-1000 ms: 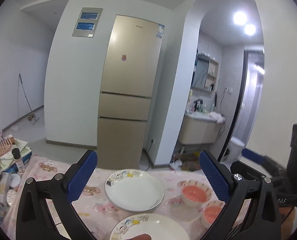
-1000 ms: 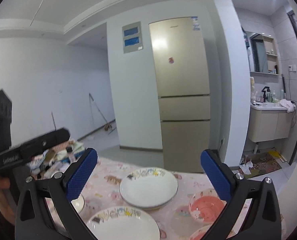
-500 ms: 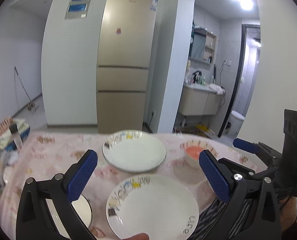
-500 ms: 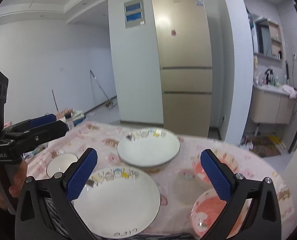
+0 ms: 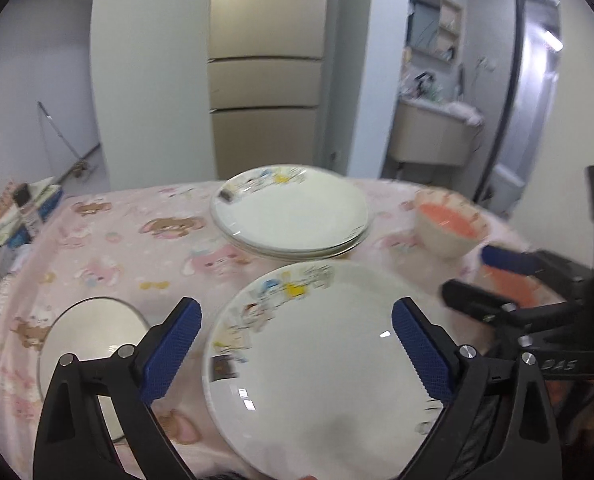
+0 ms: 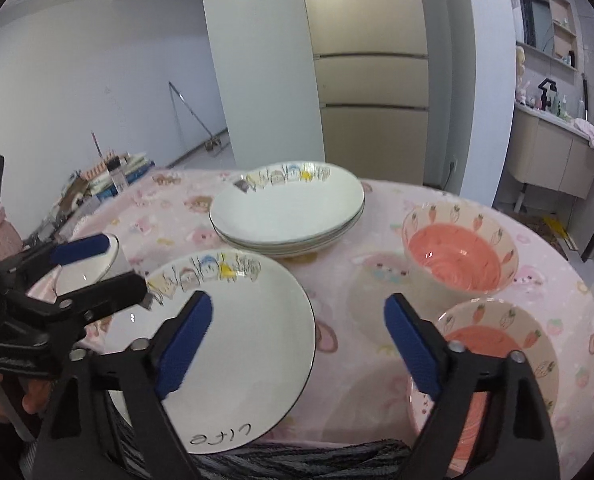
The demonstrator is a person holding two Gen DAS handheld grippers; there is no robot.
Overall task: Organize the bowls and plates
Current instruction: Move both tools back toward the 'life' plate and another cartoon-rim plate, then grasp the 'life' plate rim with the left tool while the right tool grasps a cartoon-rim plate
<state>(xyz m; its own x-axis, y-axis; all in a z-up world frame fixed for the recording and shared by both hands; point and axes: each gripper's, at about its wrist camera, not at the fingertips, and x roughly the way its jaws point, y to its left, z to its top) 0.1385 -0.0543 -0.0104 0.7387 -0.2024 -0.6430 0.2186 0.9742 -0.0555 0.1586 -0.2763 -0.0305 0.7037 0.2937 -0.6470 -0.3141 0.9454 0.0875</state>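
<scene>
Pink cartoon cloth covers the tabletop (image 6: 349, 276). From the left: a small dish (image 5: 93, 332), the left gripper (image 5: 297, 344), jaws spread over the lone near plate (image 6: 233, 344), probably bound for the far stack (image 6: 289, 212). Right gripper (image 6: 297, 332), jaws spread, empty. Only its view shows both carrot bowls (image 6: 457, 256) whole.

Both cameras ride just behind their tools, close above the near edge of the pink-clothed surface (image 5: 145, 248), looking forward and slightly down toward the fridge (image 6: 369, 60) at 12 o'clock. The left view sits nearer the single plate (image 5: 321, 360), which fills its lower middle; the right view looks from further right, with that plate (image 6: 237, 340) at 7 o'clock. Both share the plate stack (image 5: 293, 212) (image 6: 289, 212), and each catches the other tool at its edge.
</scene>
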